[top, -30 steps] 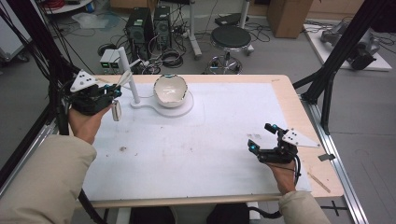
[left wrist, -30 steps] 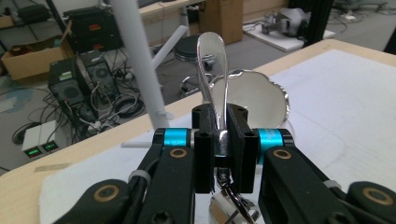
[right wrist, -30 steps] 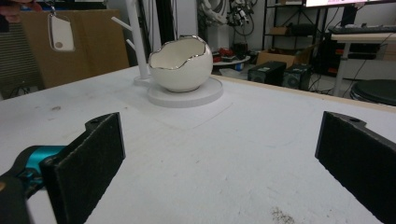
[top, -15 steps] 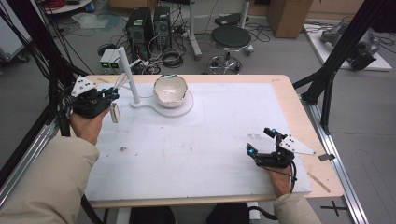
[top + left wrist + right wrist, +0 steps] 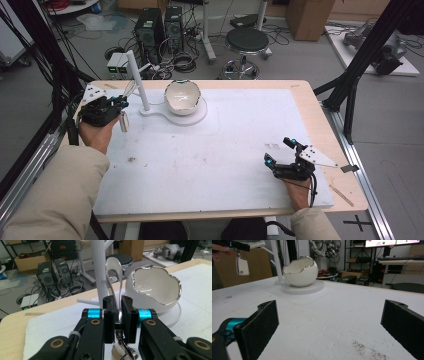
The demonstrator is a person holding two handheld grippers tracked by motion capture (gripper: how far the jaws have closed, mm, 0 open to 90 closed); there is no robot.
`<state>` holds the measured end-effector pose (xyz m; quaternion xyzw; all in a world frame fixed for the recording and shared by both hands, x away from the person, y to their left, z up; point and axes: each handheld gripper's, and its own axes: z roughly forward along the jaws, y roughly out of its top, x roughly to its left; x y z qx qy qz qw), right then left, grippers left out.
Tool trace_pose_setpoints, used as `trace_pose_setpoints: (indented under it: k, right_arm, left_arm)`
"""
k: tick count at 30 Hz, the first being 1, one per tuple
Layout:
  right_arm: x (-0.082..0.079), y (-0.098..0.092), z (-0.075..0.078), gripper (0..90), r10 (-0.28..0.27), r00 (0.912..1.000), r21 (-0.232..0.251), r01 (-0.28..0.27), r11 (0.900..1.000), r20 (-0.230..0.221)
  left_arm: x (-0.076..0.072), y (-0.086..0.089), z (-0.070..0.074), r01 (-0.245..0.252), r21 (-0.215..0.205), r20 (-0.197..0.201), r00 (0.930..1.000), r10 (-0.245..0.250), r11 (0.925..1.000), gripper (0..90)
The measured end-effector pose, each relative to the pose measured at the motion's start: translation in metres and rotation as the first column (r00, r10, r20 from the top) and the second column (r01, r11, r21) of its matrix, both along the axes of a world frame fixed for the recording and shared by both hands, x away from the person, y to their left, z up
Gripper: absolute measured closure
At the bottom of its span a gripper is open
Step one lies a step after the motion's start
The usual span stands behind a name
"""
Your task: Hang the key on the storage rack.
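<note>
The left gripper [image 5: 117, 317] has its fingers clamped on a silver key ring [image 5: 114, 277], its white tag [image 5: 123, 122] hanging left of the egg-shaped bowl [image 5: 183, 97]. The right gripper [image 5: 284, 151] rests on the counter [image 5: 225, 145], well right of the bowl, fingers wide apart and holding nothing.

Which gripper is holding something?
The left gripper, beside the white post: its jaws pinch a shiny metal loop with a white tag. The right gripper gapes.

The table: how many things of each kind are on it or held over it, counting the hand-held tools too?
Hand-held tools: 2, the left tool and the right tool
Egg-shaped white bowls: 1
White stands with a post: 1
Key rings with a white tag, held in the left tool: 1
Total: 5
</note>
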<state>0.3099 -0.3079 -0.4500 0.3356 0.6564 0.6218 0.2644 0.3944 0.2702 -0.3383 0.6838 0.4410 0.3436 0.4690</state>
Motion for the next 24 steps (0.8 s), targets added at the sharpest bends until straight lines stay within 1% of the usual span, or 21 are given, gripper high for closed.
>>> trace_pose_setpoints:
  k: [3, 5, 6, 9, 12, 15, 17, 20, 22, 24]
  right_arm:
    - [0.000, 0.000, 0.000, 0.5, -0.002, 1.0000, -0.005, 0.002, 1.000, 0.001]
    - [0.000, 0.000, 0.000, 0.5, -0.004, 1.0000, -0.009, 0.004, 1.000, 0.006]
    - [0.000, 0.000, 0.000, 0.5, -0.004, 1.0000, -0.010, 0.004, 1.000, 0.008]
    - [-0.001, 0.000, 0.000, 0.5, -0.004, 1.0000, 0.002, 0.004, 1.000, 0.002]
    - [-0.001, 0.000, 0.000, 0.5, -0.003, 1.0000, 0.003, 0.003, 1.000, 0.001]
    - [-0.001, 0.000, 0.000, 0.5, -0.006, 1.0000, -0.002, 0.006, 1.000, 0.004]
    - [-0.001, 0.000, 0.000, 0.5, -0.004, 1.0000, 0.001, 0.004, 1.000, 0.002]
    - [-0.001, 0.000, 0.000, 0.5, -0.003, 1.0000, 0.002, 0.003, 1.000, 0.001]
    - [-0.001, 0.000, 0.000, 0.5, -0.003, 1.0000, 0.001, 0.003, 1.000, 0.003]
    - [-0.001, 0.000, 0.000, 0.5, -0.004, 1.0000, 0.000, 0.004, 1.000, 0.006]
  left_arm:
    - [0.004, 0.000, -0.002, -0.005, -0.011, 0.007, 1.0000, 0.005, 0.9999, 81.8]
    - [0.006, -0.002, -0.004, -0.001, -0.007, 0.008, 1.0000, 0.001, 1.0000, 81.8]
    - [0.006, -0.002, -0.004, -0.001, 0.002, 0.005, 1.0000, 0.001, 1.0000, 81.8]
    - [0.010, -0.003, -0.008, 0.000, 0.006, -0.012, 0.9999, 0.000, 1.0000, 81.8]
    - [0.013, -0.004, -0.010, 0.000, 0.012, -0.013, 0.9999, 0.001, 0.9999, 81.7]
    - [0.016, -0.005, -0.013, -0.003, 0.019, -0.024, 0.9997, 0.004, 0.9998, 81.7]
    - [0.018, -0.004, -0.015, -0.004, 0.014, -0.029, 0.9996, 0.005, 0.9999, 81.7]
    - [0.020, -0.005, -0.017, -0.012, 0.021, -0.034, 0.9993, 0.013, 0.9997, 81.7]
    - [0.021, -0.004, -0.018, -0.010, 0.015, -0.039, 0.9992, 0.011, 0.9998, 81.7]
    - [0.022, -0.004, -0.020, -0.012, 0.019, -0.044, 0.9989, 0.013, 0.9997, 81.7]
